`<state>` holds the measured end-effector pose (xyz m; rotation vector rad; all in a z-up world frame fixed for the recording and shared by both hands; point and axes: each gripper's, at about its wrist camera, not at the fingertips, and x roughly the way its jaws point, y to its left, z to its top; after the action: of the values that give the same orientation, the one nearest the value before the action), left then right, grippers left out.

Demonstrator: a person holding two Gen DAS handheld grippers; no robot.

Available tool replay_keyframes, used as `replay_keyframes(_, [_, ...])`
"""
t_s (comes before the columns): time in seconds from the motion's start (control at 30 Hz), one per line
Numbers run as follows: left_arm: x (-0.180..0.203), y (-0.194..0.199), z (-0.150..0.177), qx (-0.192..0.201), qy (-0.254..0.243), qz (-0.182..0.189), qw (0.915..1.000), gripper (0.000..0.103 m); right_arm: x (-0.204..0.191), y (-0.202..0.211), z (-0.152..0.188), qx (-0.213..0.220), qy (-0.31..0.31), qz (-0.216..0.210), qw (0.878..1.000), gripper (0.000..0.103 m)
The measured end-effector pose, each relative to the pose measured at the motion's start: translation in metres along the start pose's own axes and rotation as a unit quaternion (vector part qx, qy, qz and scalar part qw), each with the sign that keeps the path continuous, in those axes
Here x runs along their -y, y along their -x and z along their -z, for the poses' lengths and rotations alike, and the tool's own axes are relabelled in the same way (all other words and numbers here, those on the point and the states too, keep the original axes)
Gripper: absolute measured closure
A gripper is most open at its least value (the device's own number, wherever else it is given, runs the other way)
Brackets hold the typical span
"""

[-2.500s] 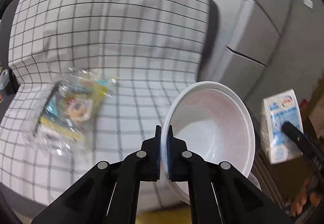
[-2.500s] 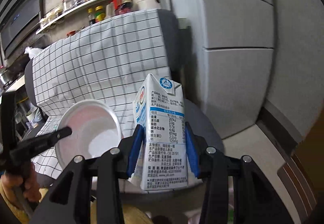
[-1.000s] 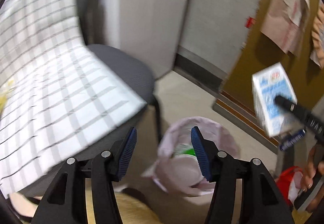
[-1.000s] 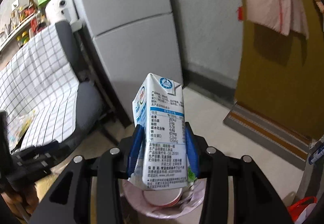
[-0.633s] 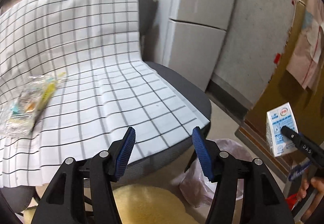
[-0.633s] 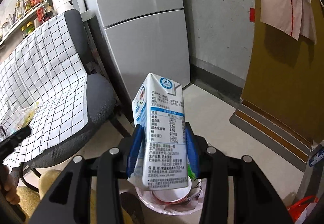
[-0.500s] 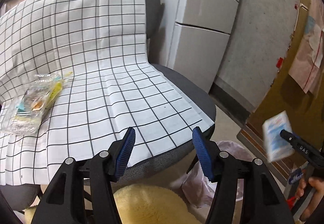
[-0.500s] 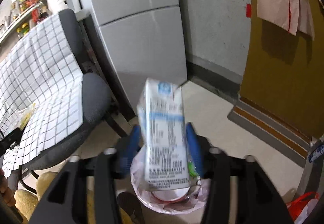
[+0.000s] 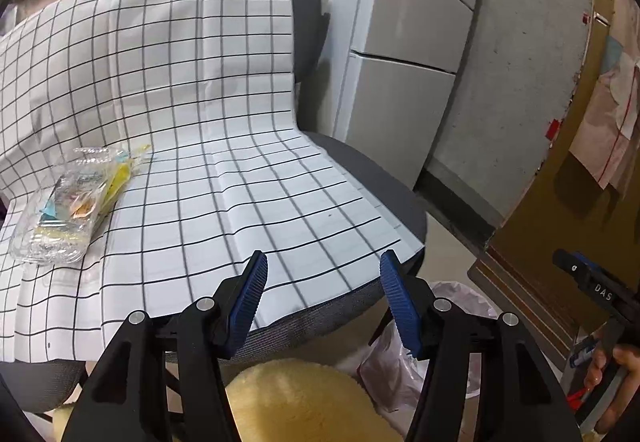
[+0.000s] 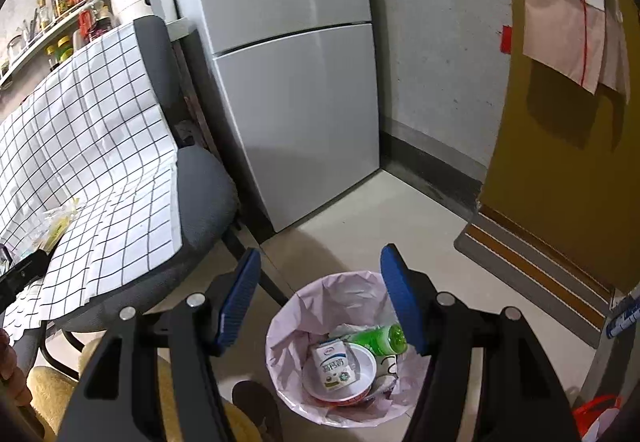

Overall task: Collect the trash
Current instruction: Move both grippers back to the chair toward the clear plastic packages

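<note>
Right gripper [image 10: 320,298]: my fingers have just spread, nothing between them. Directly below: bin [image 10: 280,326] holding milk carton [image 10: 334,364], bowl [image 10: 366,366], green bottle [image 10: 380,338]; I count these done. Left gripper [image 9: 322,302]: fingers spread, empty, above the chair edge [image 9: 384,190]. Beyond and left of them: clear wrapper [image 9: 68,210] on the checked cloth [image 9: 200,122], left to collect. Open cloth lies between.

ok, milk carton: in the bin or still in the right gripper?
In the bin. The milk carton lies in the bowl inside the trash bin; the right gripper, jaws just opened, is empty.
</note>
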<state>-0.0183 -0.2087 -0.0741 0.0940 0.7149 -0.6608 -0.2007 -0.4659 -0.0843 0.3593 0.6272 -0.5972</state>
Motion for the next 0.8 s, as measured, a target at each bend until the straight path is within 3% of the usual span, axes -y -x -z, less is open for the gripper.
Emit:
replay_keyframes(0.2, [-0.023,0.0,0.008,-0.023,0.015,-0.039,0.9989,0.038,-0.03,-0.011,0.0,-0.03,0.032,-0.03,0.999,0.041])
replay_keyframes(0.37, [-0.058,0.007,0.017,-0.036,0.039,-0.076,0.9957,0.033,-0.092,-0.024,0.005,-0.066,0.092,-0.099,0.989,0.041])
replay_keyframes(0.57, [-0.121,0.029,0.023,-0.031,0.088,-0.132,0.9868,0.032,-0.19,-0.029,0.004,-0.069,0.177,-0.176,0.966,0.041])
replay_keyframes(0.8, [-0.208,0.067,0.03,-0.011,0.152,-0.225,0.9622,0.032,-0.313,-0.028,0.004,-0.058,0.265,-0.252,0.929,0.041])
